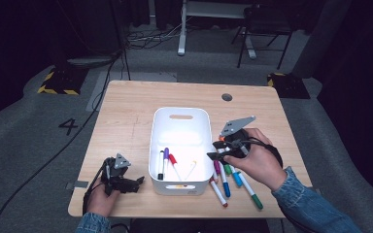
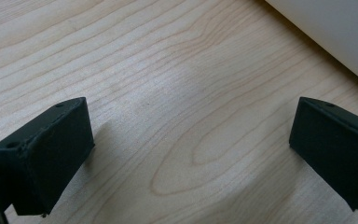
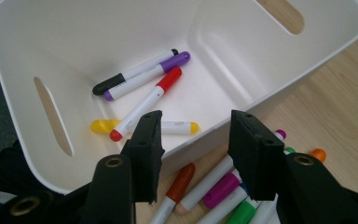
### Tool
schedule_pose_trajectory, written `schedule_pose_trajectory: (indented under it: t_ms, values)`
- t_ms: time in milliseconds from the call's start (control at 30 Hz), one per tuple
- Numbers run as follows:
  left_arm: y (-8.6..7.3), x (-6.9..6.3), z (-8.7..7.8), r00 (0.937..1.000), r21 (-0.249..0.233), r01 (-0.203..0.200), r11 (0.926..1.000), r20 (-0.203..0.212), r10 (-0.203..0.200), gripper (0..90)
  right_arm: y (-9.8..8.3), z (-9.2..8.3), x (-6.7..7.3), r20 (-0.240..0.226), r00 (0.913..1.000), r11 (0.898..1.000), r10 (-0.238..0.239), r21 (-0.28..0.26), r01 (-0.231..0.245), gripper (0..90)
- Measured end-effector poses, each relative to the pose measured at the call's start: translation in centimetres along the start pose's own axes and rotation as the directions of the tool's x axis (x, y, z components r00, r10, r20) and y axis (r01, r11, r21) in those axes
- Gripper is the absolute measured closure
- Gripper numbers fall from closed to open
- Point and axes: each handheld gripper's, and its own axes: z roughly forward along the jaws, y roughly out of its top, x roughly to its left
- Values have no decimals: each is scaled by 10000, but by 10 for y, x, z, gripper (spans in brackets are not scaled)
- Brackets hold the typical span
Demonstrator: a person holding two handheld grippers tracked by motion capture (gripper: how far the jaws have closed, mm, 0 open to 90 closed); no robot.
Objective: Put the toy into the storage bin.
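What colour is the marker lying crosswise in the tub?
Yellow marker, clearest in the right gripper view.

A painted black "4" on the grey floor (image 1: 29,131) left of the table.

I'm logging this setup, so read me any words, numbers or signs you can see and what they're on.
"4": white numeral on the grey floor, left of the table.
White bin: a small mark on its near wall, too small to read.
Markers: no readable print.
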Motion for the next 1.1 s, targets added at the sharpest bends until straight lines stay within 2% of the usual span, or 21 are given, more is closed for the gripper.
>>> schedule_pose_trajectory:
  t_ms: [33, 67, 167, 300, 400, 500, 533, 600, 800, 833, 1033, 1100]
  values:
    - [0, 0, 0, 10000, -1, 1, 10000, 2, -1, 0, -2, -4, -1, 38, 9998, 9997, 190, -143, -189, 561]
    - [0, 0, 0, 10000, 0, 0, 10000, 1, 0, 0, -6, -9, -4, 153, 9997, 9998, 178, -110, -176, 563]
    - [0, 0, 0, 10000, 1, -1, 10000, 2, 1, 0, -13, -18, -7, 125, 9986, 9985, 506, -221, -504, 564]
    - [0, 0, 0, 10000, 3, -1, 10000, 7, 1, 0, -27, -27, -12, 339, 9972, 9978, 669, -8, -669, 570]
    - [0, 0, 0, 10000, 1, -4, 10000, -2, 4, 0, -40, -28, -14, 384, 9936, 9942, 1059, 148, -1065, 572]
    - [0, 0, 0, 10000, -5, -8, 10000, -12, 8, 0, -53, -29, -18, 471, 9924, 9926, 1139, 362, -1156, 575]
    - [0, 0, 0, 10000, -6, -8, 10000, -12, 8, 0, -57, -29, -19, 529, 9918, 9921, 1160, 423, -1183, 576]
    - [0, 0, 0, 10000, -4, -11, 10000, -14, 11, 0, -66, -28, -19, 529, 9872, 9867, 1503, 548, -1532, 577]
    - [0, 0, 0, 10000, -3, -12, 10000, -14, 12, 0, -89, -23, -24, 623, 9822, 9797, 1770, 846, -1819, 586]
    - [0, 0, 0, 10000, -5, -11, 10000, -14, 11, 0, -93, -21, -25, 630, 9835, 9803, 1695, 923, -1748, 588]
    - [0, 0, 0, 10000, -1, 1, 10000, -2, -1, 0, -115, -9, -28, 765, 9758, 9660, 2049, 1448, -2142, 608]
    - [0, 0, 0, 10000, -2, 6, 10000, 10, -6, 0, -123, -5, -28, 684, 9745, 9622, 2137, 1579, -2221, 613]
